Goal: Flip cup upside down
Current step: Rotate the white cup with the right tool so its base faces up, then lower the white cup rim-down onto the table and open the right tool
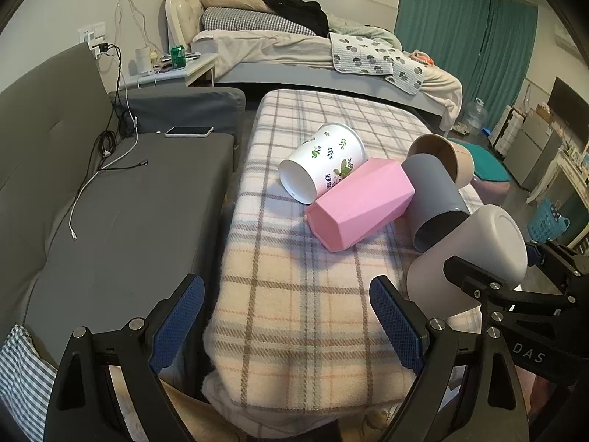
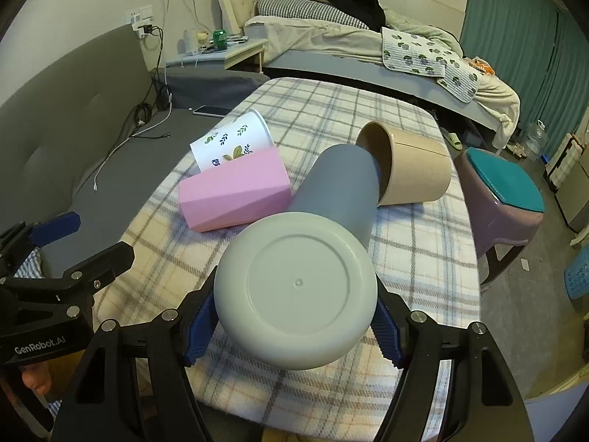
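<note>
— Two grippers are seen; how are the jaws set?

— The right gripper (image 2: 294, 322) is clamped on the off-white cup (image 2: 296, 289), held above the plaid blanket (image 2: 416, 258) with its base turned toward the camera. The left gripper (image 1: 287, 324) is spread wide, with nothing held.

— What is found farther on?

— The pink cup (image 2: 235, 193), the grey cup (image 2: 338, 188), the tan cup (image 2: 412, 169) and the leaf-printed cup (image 2: 235, 140) are laid on their sides; the grey cup's end is tucked into the tan cup's mouth.

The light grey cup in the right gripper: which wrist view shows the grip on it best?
The right wrist view: the light grey cup fills the centre, base toward the camera, with both blue pads pressed against its sides. The left wrist view shows only its side at the right edge, partly behind the right gripper's finger.
</note>
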The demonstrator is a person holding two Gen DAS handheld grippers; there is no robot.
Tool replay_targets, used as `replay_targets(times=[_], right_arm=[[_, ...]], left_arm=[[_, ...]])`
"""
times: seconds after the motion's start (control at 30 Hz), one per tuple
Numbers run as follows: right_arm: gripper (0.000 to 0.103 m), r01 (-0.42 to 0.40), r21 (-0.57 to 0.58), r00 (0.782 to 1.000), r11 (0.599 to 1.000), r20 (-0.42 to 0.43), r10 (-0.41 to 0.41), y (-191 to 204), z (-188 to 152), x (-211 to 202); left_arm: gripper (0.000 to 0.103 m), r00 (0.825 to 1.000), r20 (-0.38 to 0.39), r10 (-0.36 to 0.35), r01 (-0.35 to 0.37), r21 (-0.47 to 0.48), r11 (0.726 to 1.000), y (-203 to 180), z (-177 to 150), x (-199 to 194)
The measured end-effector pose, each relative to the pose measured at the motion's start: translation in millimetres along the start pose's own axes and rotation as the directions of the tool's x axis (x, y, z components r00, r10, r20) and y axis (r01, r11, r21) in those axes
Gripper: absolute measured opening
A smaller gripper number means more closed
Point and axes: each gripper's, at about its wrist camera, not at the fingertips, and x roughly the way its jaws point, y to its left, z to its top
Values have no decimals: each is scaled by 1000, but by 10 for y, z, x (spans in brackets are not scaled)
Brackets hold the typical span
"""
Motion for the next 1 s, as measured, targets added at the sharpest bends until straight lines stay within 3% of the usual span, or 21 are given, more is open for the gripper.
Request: replay_targets(times=[0.6,0.8,1.0], right_arm=[[72,2,4,1000,1000,-7,-2,3,31,20],[81,-17,47,996,999,83,13,-67,68,-258],[87,-44,83,972,996,234,24,-218,76,-830]], left_arm=[[94,1000,13,-3,3,-1,1000,-15,-3,-42],[94,999,51,-4,4,5,1000,-72,17,-220],[94,991,130,-39,38,8,999,-165,29,-566]])
